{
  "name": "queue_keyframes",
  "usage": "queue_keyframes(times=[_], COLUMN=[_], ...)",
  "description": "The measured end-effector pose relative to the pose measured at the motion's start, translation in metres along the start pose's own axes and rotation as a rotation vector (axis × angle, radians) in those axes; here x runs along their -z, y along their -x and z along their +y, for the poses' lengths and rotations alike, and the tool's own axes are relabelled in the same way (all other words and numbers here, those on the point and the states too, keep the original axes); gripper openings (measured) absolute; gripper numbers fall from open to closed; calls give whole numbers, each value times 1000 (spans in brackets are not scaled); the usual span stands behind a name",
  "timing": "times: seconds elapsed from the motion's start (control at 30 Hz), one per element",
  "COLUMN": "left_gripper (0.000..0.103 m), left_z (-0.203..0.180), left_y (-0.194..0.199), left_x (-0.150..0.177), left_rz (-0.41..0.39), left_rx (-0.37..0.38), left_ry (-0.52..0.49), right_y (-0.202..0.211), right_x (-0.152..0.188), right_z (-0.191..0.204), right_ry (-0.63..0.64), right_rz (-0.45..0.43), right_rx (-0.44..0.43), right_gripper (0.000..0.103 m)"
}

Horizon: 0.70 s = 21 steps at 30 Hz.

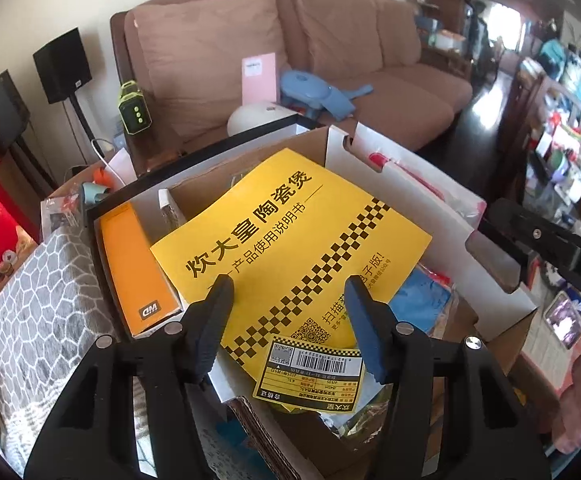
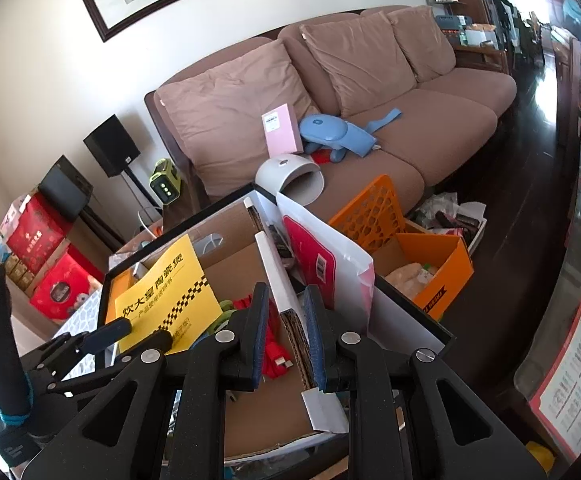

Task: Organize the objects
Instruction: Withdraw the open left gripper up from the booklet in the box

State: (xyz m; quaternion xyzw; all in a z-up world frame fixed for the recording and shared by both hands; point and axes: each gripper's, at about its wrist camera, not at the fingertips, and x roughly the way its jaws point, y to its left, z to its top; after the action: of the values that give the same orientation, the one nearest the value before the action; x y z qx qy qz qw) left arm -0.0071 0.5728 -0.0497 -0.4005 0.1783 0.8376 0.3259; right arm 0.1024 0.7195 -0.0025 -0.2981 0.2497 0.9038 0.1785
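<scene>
behind everything sits a brown sofa (image 2: pixel 370 120) with a pink box and a blue toy on its seat, black speakers to one side, and clutter along the far edge of the room. nearer the cameras, a cardboard box (image 1: pixel 430 216) with white-faced flaps holds the things being sorted.

the yellow manual (image 1: pixel 290 240) lies flat across the top of the box's contents, beside an orange carton (image 1: pixel 134 268) standing along the box's side. a smaller yellow label card (image 1: pixel 310 376) lies just at the manual's near edge. the left gripper (image 1: pixel 290 292) hovers low over the manual, its fingers spread and nothing pinched between them; from the right wrist view its tips look to sit at the manual's near edge, though i can't tell for sure whether they touch the paper.

the right gripper (image 2: pixel 286 300) has its fingers drawn close around the corrugated divider wall (image 2: pixel 290 320) of the box, seemingly clamping it to steady the box.

the risk from here: the manual is thin and lies flat, so fingers closing on it could slide over the sheet, crumple it, or catch the label card along with it. if the right grip on the divider slips, the whole box may shift under the left hand's push.
</scene>
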Motion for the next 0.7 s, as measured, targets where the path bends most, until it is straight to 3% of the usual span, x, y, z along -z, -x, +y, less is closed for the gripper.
queue_keyframes(times=[0.4,0.7], left_gripper=[55,68], left_z=[10,35], left_y=[1,31], left_x=[-11,-7], left_rz=[20,-60], left_rx=[6,16], left_ry=[48,131], right_y=[2,2], right_x=[-1,-2], right_z=[-7,-5], right_ry=[-15,-10], right_rz=[-7,-4], right_rx=[1,0], right_gripper=[19,19])
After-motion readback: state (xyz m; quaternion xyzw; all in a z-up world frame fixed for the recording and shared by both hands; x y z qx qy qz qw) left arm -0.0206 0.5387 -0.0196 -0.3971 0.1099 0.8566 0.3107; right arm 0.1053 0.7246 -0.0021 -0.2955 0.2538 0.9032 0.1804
